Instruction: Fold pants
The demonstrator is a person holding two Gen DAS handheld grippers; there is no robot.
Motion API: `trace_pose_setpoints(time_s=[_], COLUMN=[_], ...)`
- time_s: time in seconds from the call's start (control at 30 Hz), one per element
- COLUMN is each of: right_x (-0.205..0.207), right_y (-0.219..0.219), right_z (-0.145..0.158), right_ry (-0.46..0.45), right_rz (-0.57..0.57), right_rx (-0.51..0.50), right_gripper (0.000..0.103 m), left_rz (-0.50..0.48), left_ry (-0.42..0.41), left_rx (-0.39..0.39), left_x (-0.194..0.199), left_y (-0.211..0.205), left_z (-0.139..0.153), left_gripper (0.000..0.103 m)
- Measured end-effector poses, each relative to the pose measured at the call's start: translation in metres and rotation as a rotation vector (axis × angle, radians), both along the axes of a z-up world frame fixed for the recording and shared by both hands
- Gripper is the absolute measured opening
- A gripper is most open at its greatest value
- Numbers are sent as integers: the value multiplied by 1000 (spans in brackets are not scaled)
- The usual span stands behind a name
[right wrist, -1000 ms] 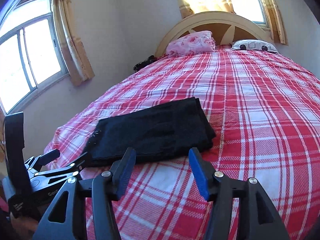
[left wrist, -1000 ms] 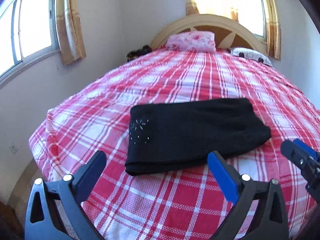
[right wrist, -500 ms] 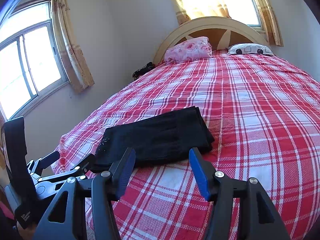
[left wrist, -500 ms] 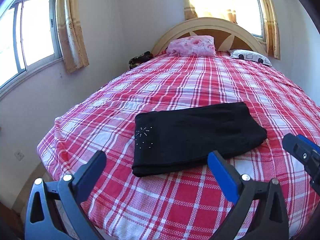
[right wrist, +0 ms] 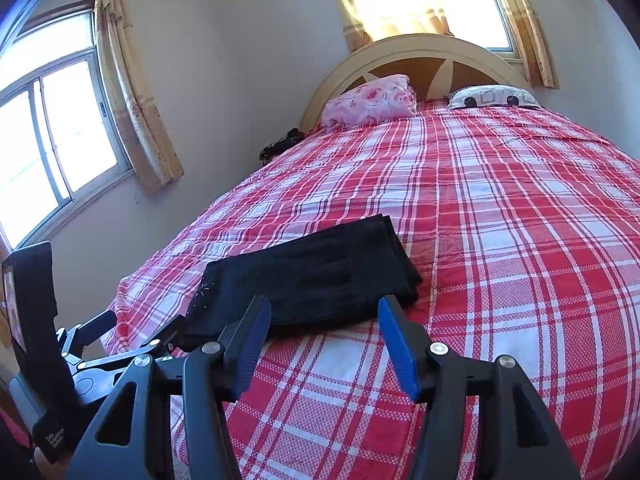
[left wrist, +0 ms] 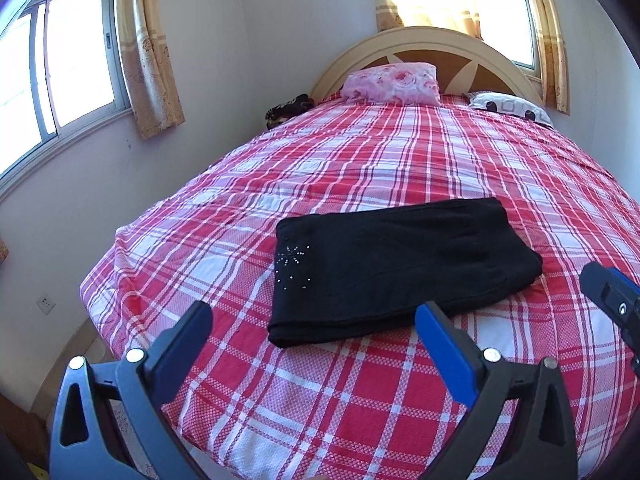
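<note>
Above bed (left wrist: pixel 360 380), both grippers (left wrist: pixel 312 320) agape, empty.

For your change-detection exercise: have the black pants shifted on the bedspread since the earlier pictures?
No. The pants cover the same plaid squares of the bedspread, folded alike; only the camera view has tilted.

Both wrist views looked from the foot of the bed (left wrist: pixel 360 168) toward the headboard (left wrist: pixel 424 46), tilted downward, near the folded black pants (left wrist: pixel 400 260); both shared them.
</note>
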State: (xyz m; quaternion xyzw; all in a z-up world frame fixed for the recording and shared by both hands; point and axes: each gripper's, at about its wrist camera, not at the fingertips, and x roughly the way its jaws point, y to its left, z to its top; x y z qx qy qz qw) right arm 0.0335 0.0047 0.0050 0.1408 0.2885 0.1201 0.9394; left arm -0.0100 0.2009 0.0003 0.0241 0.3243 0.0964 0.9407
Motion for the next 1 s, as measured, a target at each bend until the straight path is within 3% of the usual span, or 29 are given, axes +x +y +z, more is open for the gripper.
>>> trace_pose_setpoints(time_s=[0.7, 1.0], right_x=[-1, -2], right_y=[-2, -5], right_z=[-1, -3], right_ry=[2, 4], right_rz=[-19, -26], right_rx=[3, 5], right_gripper=[58, 58], left_rz=[6, 5], left_ry=[37, -2], left_rx=[-5, 19], left_x=[4, 3], left_y=[1, 1], left_z=[-7, 0], left_gripper=[103, 103])
